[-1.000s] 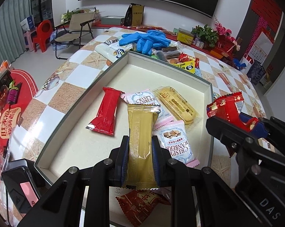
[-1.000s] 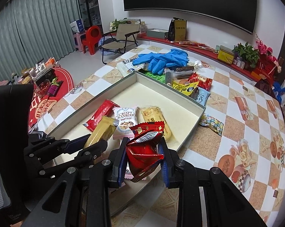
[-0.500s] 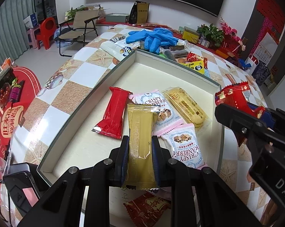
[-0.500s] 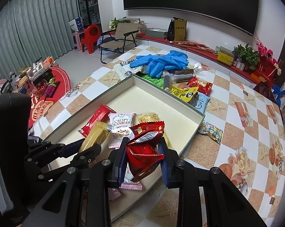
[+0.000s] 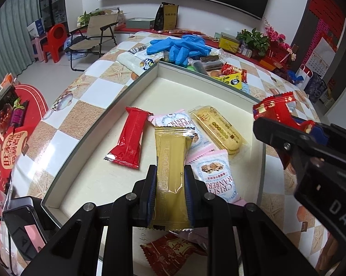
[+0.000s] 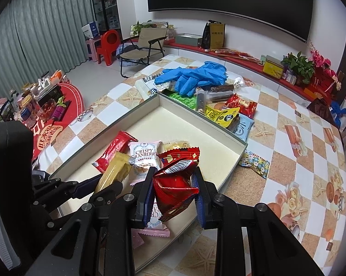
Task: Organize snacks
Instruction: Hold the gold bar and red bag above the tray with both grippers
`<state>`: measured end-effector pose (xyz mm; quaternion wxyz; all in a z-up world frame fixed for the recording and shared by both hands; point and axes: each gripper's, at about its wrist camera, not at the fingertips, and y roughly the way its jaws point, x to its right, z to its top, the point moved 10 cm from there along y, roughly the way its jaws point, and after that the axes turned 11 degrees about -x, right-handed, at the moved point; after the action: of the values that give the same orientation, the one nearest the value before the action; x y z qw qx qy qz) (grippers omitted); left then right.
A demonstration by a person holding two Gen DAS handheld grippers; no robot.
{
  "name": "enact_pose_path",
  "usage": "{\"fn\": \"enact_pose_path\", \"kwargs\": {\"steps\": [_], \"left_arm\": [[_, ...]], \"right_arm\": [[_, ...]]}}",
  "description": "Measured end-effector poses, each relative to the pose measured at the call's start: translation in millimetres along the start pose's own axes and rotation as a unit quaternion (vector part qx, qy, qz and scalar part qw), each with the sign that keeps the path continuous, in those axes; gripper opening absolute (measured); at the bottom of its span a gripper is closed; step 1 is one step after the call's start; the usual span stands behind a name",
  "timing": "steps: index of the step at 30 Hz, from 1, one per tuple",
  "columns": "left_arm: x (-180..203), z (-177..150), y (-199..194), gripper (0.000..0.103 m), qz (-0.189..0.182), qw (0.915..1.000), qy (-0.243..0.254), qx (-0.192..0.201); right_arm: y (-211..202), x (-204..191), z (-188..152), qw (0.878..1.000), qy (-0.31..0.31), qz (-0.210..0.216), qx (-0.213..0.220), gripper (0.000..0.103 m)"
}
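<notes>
We see the left gripper (image 5: 170, 193) clamped on one gold bar (image 5: 170, 172) and the right gripper (image 6: 175, 191) clamped on one red packet (image 6: 176, 181), both over the tray (image 5: 209, 78). At twelve o'clock lie four snacks: one red bar (image 5: 129, 138), two pink packs (image 5: 215, 176), one yellow pack (image 5: 219, 130).

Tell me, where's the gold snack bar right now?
The gold snack bar is pinched in the left gripper, held over the near end of the tray, right beside the red packet.
</notes>
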<state>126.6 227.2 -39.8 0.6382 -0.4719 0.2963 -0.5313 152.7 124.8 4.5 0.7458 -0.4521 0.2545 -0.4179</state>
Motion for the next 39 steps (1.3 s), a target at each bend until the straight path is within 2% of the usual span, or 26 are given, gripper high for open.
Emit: {"fn": "enact_pose_path", "kwargs": {"steps": [15,39], "left_arm": [[-0.5,-1.1,-2.5,0.024,-0.006,1.0,-0.007,0.001],[-7.4,-4.8,5.0,0.024,0.006,0.9999,-0.01,-0.009]], "right_arm": [[-0.1,-0.8,-0.3,1.0,-0.002,-0.006,-0.003,0.032],[14.1,-6.3,3.1,1.0,0.005,0.008,-0.021,0.032]]}}
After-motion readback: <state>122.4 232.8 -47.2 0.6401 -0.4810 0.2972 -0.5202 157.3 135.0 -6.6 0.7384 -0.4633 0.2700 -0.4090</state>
